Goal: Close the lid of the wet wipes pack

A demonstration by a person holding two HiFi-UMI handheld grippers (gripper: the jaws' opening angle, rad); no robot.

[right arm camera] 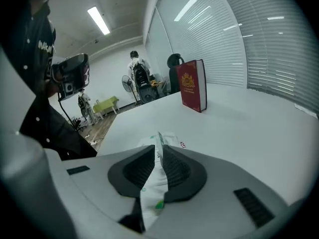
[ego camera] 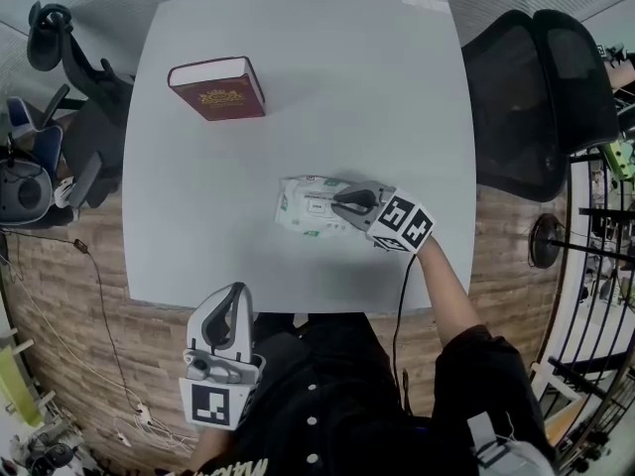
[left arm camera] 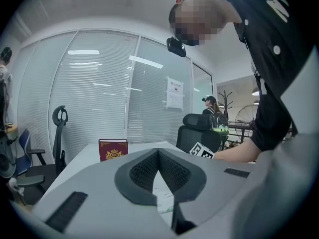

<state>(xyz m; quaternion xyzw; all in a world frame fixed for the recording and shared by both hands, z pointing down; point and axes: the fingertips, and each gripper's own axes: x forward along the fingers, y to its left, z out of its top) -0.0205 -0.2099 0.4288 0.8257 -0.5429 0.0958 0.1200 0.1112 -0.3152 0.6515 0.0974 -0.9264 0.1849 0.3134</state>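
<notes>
Near the front edge of the desk (ego camera: 347, 77) lies the wet wipes pack (ego camera: 301, 207), its thin lid pinched between the fingers of the right gripper (ego camera: 342, 204); the left gripper (ego camera: 235, 290) hangs beyond the desk's near edge, fingers together on nothing; a red book (ego camera: 218, 88) sits well apart, far left.

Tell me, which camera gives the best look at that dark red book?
The head view: the dark red book lies flat on the table, whole, with its gold emblem and page edge clear. The right gripper view shows it whole too, but tilted. The left gripper view shows it small and distant.
</notes>
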